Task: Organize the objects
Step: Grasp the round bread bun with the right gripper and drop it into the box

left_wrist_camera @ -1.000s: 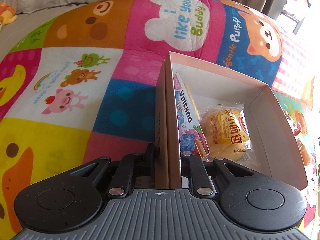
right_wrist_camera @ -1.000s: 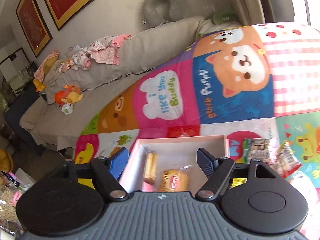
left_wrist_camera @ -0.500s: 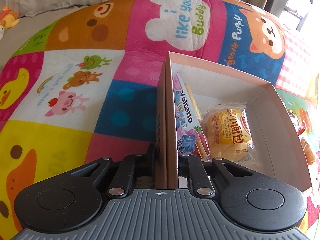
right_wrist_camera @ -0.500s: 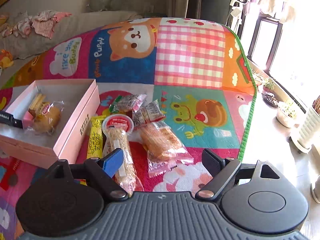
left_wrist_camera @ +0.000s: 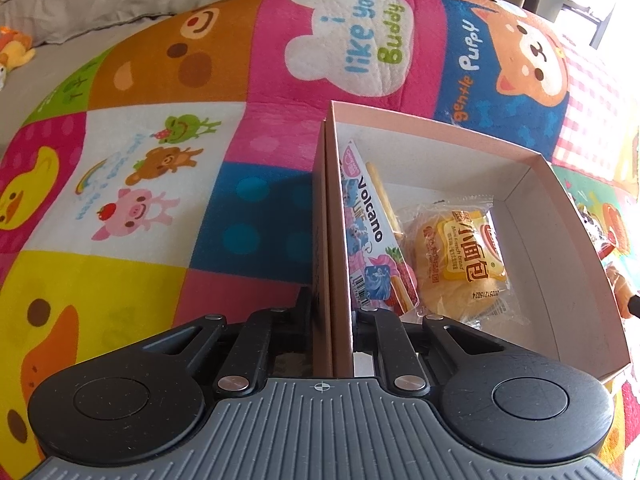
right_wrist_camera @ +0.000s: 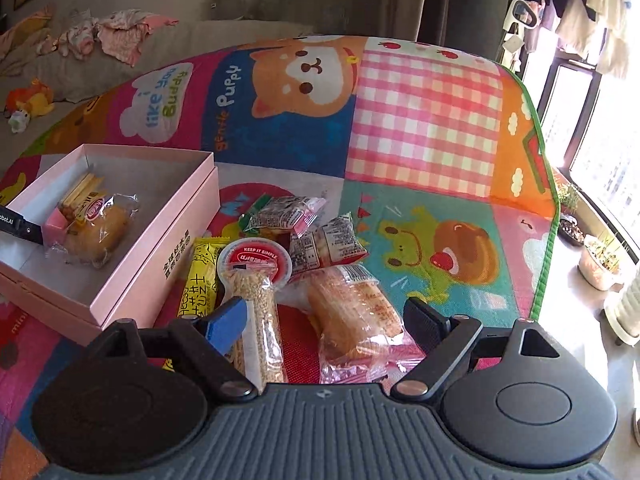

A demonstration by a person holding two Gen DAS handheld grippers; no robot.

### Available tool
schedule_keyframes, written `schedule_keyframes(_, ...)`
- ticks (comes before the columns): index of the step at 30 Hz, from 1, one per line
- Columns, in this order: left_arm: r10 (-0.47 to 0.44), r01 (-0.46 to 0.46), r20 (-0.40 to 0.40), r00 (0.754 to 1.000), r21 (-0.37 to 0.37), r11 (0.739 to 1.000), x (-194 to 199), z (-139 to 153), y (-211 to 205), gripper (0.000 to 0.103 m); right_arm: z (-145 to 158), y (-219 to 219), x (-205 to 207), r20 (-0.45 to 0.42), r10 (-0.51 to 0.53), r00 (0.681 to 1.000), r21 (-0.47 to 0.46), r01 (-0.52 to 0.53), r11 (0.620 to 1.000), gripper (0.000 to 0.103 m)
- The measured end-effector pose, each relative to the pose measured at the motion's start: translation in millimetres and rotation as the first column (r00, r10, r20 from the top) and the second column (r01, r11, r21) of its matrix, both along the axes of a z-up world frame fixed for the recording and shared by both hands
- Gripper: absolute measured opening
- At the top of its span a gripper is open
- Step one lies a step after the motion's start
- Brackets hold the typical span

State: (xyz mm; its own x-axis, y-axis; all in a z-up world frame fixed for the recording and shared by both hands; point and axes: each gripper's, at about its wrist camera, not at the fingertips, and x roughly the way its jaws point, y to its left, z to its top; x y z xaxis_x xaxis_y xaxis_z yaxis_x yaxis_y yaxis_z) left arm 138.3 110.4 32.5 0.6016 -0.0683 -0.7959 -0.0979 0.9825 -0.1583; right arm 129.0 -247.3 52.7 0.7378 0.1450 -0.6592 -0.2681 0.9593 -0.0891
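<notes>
My left gripper (left_wrist_camera: 332,312) is shut on the left wall of the open pink box (left_wrist_camera: 568,264), one finger outside and one inside. In the box lie a Volcano snack packet (left_wrist_camera: 372,240) and a wrapped mini bread (left_wrist_camera: 460,260). My right gripper (right_wrist_camera: 326,316) is open and hovers low over a pile of snacks on the mat, right of the pink box (right_wrist_camera: 160,248). Under its spread fingers lie a clear-wrapped bread packet (right_wrist_camera: 352,312) and a long clear packet of grains (right_wrist_camera: 256,308); neither is touched.
The pile also holds a yellow bar (right_wrist_camera: 200,280), a red-lidded cup (right_wrist_camera: 256,260) and small printed packets (right_wrist_camera: 288,212). All of it sits on a colourful cartoon play mat (right_wrist_camera: 424,120). A grey sofa with clothes and toys (right_wrist_camera: 120,32) is behind; potted plants (right_wrist_camera: 600,256) stand by the window.
The right gripper swung from facing the box to over the snack pile, dropped lower, and its jaws spread a little wider. The left gripper kept its place on the box wall.
</notes>
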Motion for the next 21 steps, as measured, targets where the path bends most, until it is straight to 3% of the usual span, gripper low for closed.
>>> schedule_keyframes(4, -0.002, 0.002, 0.002, 1.000, -0.006, 1.000, -0.4, -0.3, 0.9, 0.014, -12.8, -12.8, 37.8, -0.074, -0.021, 0.997, 0.033, 0.023, 0.999, 0.087)
schedule_keyframes(9, -0.002, 0.002, 0.003, 1.000, -0.009, 1.000, -0.6, -0.3, 1.3, 0.014, -30.4, -27.8, 60.4, -0.193, -0.025, 0.981, 0.170, 0.058, 0.984, 0.087)
schedule_keyframes(15, -0.001, 0.002, 0.005, 1.000, -0.011, 1.000, -0.7, -0.6, 1.1, 0.014, -18.9, -26.5, 31.0, -0.191, -0.056, 0.980, 0.171, 0.089, 0.981, 0.063)
schedule_keyframes(21, 0.006, -0.006, 0.009, 1.000, -0.017, 1.000, -1.4, -1.0, 1.5, 0.014, 15.8, -30.3, -24.2, -0.167, -0.025, 0.986, 0.220, 0.062, 0.974, 0.060)
